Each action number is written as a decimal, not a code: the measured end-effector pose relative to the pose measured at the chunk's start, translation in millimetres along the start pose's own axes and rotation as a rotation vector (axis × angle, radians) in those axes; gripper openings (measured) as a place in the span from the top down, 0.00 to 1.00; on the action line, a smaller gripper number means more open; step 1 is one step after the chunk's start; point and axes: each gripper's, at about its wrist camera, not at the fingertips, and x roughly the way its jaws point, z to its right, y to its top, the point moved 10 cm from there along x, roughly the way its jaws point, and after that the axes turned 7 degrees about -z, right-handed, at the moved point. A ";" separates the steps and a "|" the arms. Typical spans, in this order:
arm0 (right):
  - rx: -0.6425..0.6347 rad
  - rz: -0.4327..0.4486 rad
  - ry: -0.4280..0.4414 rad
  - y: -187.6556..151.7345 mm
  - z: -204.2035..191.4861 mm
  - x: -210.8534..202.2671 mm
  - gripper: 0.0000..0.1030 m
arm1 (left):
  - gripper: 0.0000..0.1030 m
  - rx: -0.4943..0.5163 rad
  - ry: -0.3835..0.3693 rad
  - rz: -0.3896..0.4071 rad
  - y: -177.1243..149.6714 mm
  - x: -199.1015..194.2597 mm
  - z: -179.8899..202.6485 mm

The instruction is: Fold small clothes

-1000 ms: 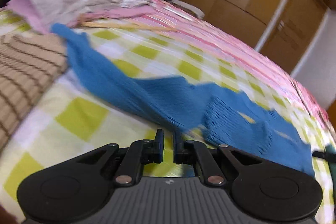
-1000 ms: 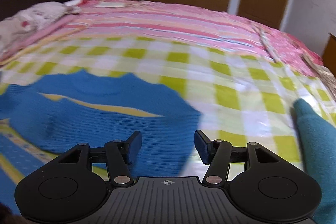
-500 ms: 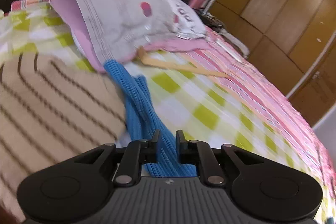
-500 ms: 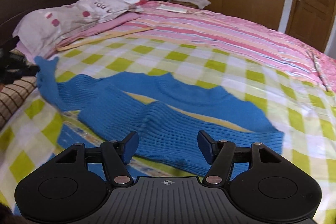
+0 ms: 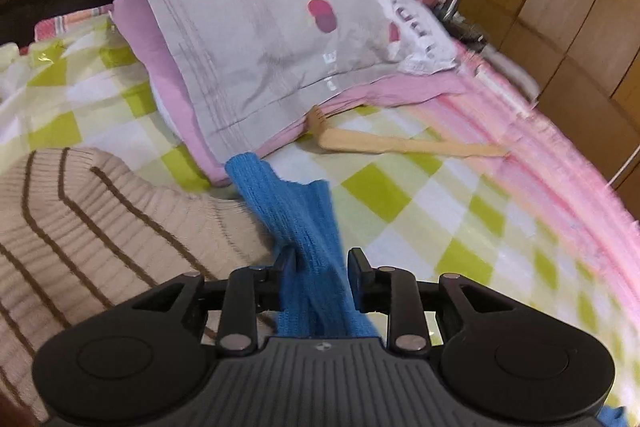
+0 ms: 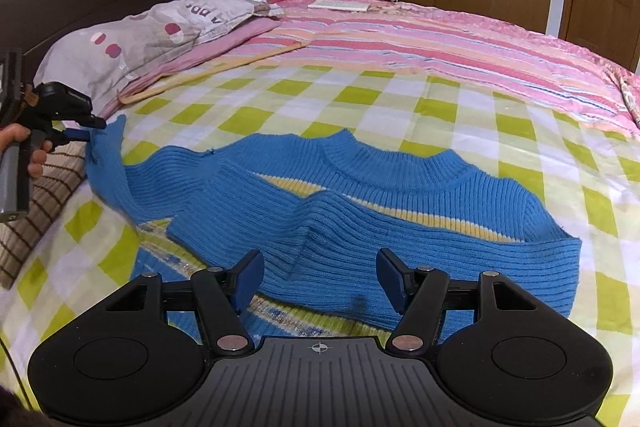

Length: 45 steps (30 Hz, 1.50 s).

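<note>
Beside the pillow [image 5: 280, 39] at far left, the left gripper [image 5: 322, 267] (jaws opening) releases the blue sweater [image 6: 360, 203]'s stretched sleeve; the right gripper [image 6: 318, 281] hovers spread over its near hem. Laying the sleeve straight should ease folding.

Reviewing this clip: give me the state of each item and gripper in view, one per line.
blue sweater: flat on bed, one sleeve pulled out sideways
left gripper: jaws opening, sleeve between them
right gripper: open, empty, above the hem
striped beige sweater: lying beside the sleeve
</note>
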 end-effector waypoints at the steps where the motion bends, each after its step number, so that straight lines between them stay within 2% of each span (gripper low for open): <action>1: 0.000 0.001 0.000 -0.2 -0.2 -0.6 0.39 | 0.68 -0.003 0.004 0.000 1.1 0.6 -0.5; 4: -0.004 0.008 0.002 0.1 -1.4 -3.8 0.39 | 0.68 0.016 0.021 0.013 5.7 -0.2 1.7; 7: -0.001 0.012 0.002 0.8 -1.6 -6.6 0.39 | 0.87 0.043 0.034 0.017 8.3 1.2 2.4; 11: 0.004 0.022 0.003 2.3 0.0 -11.1 0.39 | 0.88 0.054 -0.013 0.045 7.9 -7.2 7.2; 13: 0.011 0.029 0.006 2.5 1.1 -14.1 0.39 | 0.88 0.067 -0.083 0.057 4.5 -17.9 18.0; 18: 0.035 0.034 0.027 2.2 -0.4 -17.8 0.39 | 0.88 0.191 -0.355 0.060 -22.1 -62.6 72.9; 21: 0.064 0.038 0.051 3.0 -1.7 -19.8 0.39 | 0.88 0.308 -0.523 0.014 -68.2 -95.4 109.9; 24: 0.116 0.032 0.081 3.2 -0.2 -19.0 0.39 | 0.88 0.412 -0.601 -0.060 -128.5 -109.4 131.2; 27: 0.203 0.013 0.144 0.1 3.0 -16.0 0.36 | 0.88 0.517 -0.575 -0.105 -180.8 -103.0 137.5; 30: 0.302 -0.017 0.232 -3.6 3.8 -9.6 0.31 | 0.88 0.539 -0.554 -0.140 -209.9 -92.5 133.0; 34: 0.378 -0.056 0.286 -5.5 -3.8 3.0 0.31 | 0.88 0.547 -0.572 -0.144 -216.2 -90.4 128.5; 39: 0.410 -0.084 0.338 4.4 -31.3 15.6 0.31 | 0.88 0.560 -0.604 -0.126 -220.5 -95.9 127.1; 45: 0.373 -0.135 0.259 13.1 -57.6 41.1 0.32 | 0.88 0.579 -0.644 -0.131 -225.0 -103.9 124.4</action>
